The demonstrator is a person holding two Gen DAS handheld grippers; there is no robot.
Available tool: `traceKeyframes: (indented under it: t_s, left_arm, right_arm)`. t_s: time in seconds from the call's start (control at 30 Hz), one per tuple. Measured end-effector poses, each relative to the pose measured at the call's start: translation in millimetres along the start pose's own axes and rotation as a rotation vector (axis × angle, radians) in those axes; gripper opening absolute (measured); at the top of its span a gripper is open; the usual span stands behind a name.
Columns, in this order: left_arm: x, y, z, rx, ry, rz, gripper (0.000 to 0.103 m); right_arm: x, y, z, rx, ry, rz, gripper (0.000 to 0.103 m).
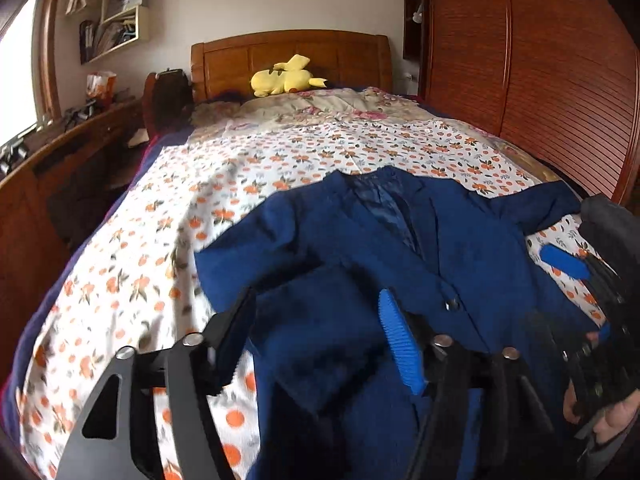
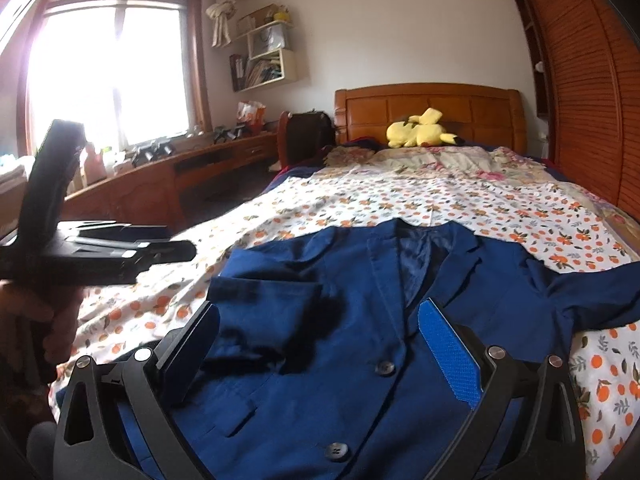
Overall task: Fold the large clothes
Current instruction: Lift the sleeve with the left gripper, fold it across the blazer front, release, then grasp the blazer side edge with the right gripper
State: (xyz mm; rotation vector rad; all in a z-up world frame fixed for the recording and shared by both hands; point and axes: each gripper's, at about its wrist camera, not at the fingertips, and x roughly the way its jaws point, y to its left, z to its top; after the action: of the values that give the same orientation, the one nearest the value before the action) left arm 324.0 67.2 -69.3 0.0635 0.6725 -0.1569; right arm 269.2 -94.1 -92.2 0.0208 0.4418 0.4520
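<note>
Both claws, left claw (image 1: 316,336) and right claw (image 2: 332,344), are hanging released over the blue jacket (image 2: 360,280) lying on the bed (image 2: 400,204), one sleeve (image 2: 264,300) folded across its front.

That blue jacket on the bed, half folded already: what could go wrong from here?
1. The folded-in sleeve lies loose on the jacket; tugging the cloth could undo it.
2. The other sleeve is still spread out sideways and may bunch when brought over.
3. The buttons could catch a hand-held gripper pad passing low.
</note>
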Motion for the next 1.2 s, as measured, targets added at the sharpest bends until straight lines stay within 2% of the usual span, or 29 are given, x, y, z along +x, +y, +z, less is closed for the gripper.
traceKeyframes:
  t_s: [0.13, 0.2, 0.37, 0.5, 0.73, 0.77, 0.83, 0.93, 1.1, 1.2]
  left_arm:
    - [-7, 6, -24, -0.004, -0.007, 0.018, 0.075]
    - [-9, 11, -35, -0.015, -0.013, 0.019, 0.087]
    - [-13, 22, -56, -0.022, -0.025, 0.022, 0.097]
    - [-24, 35, -74, -0.05, -0.054, 0.032, 0.101]
    - [-47, 62, -97, -0.094, -0.082, 0.053, 0.101]
    - [-51, 64, -100, -0.096, -0.089, 0.053, 0.101]
    - [-60, 72, -103, -0.106, -0.106, 0.045, 0.101]
    - [-73, 82, -107, -0.127, -0.128, 0.031, 0.101]
    - [-86, 87, -112, -0.116, -0.154, 0.049, 0.101]
    - [-91, 87, -114, -0.105, -0.162, 0.043, 0.101]
  right_arm:
    - [7, 11, -6, -0.013, 0.029, 0.019, 0.096]
    - [8, 18, -8, -0.03, 0.037, 0.02, 0.096]
    - [12, 33, -6, -0.064, 0.052, 0.022, 0.096]
    - [15, 42, -4, -0.101, 0.067, 0.009, 0.096]
    - [35, 63, 7, -0.185, 0.116, 0.018, 0.096]
    - [42, 69, 8, -0.201, 0.131, 0.03, 0.095]
    - [54, 79, 10, -0.221, 0.166, 0.054, 0.086]
    - [79, 96, 7, -0.258, 0.239, 0.088, 0.08]
    - [127, 120, -9, -0.288, 0.383, 0.134, 0.072]
    - [150, 128, -23, -0.309, 0.456, 0.133, 0.066]
